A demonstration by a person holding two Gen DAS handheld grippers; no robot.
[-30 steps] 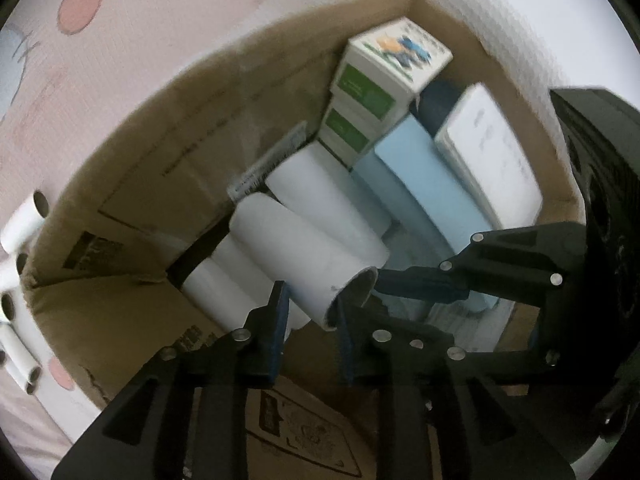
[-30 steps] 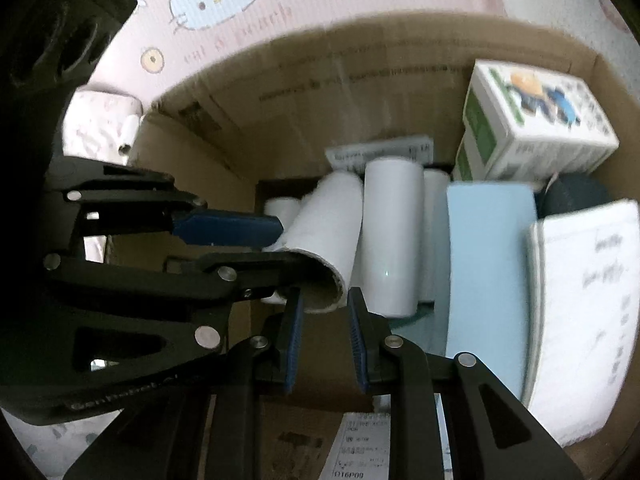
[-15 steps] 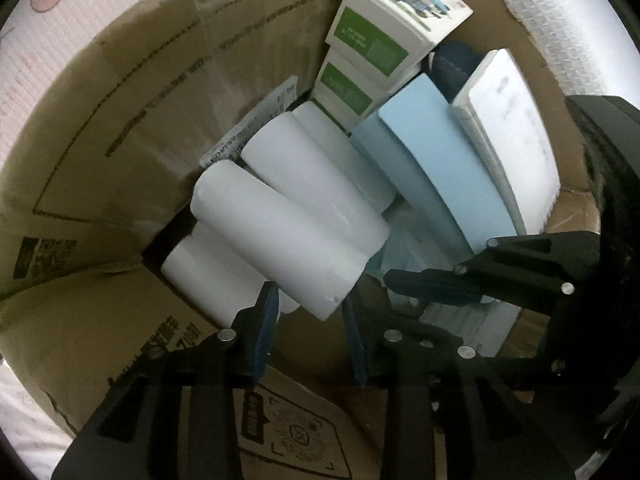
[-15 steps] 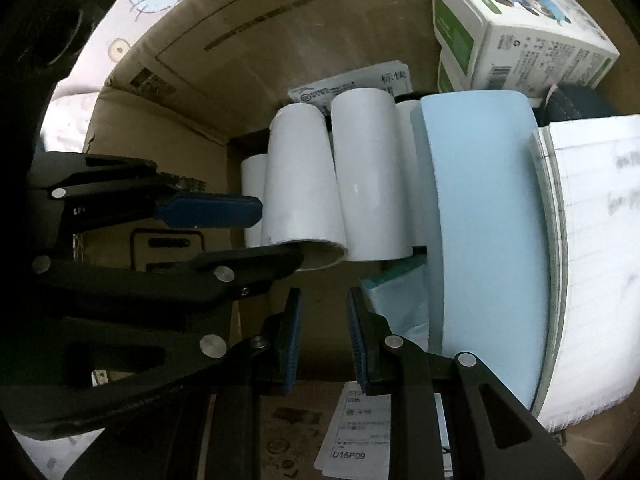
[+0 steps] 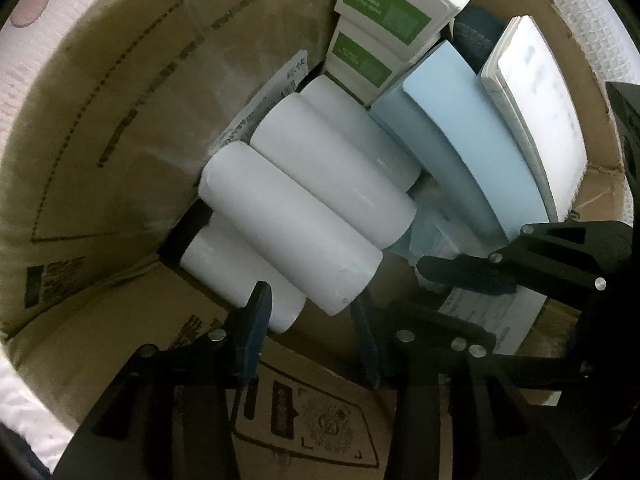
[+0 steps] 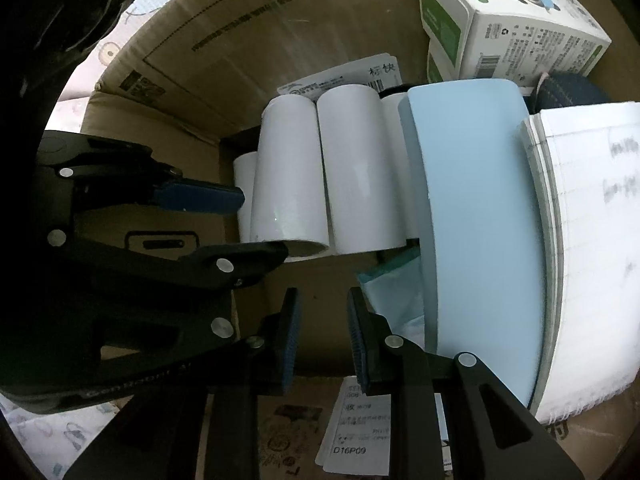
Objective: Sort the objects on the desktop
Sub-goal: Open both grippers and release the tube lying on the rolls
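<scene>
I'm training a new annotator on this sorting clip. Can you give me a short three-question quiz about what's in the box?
1. True or false: the white tubes lie side by side inside the cardboard box.
2. Which thing sits between the tubes and the white notebook?
A. a light-blue book
B. a red mug
C. a pair of scissors
3. What colour is the end panel on each of the two stacked cartons?

Key:
1. True
2. A
3. Green
</scene>
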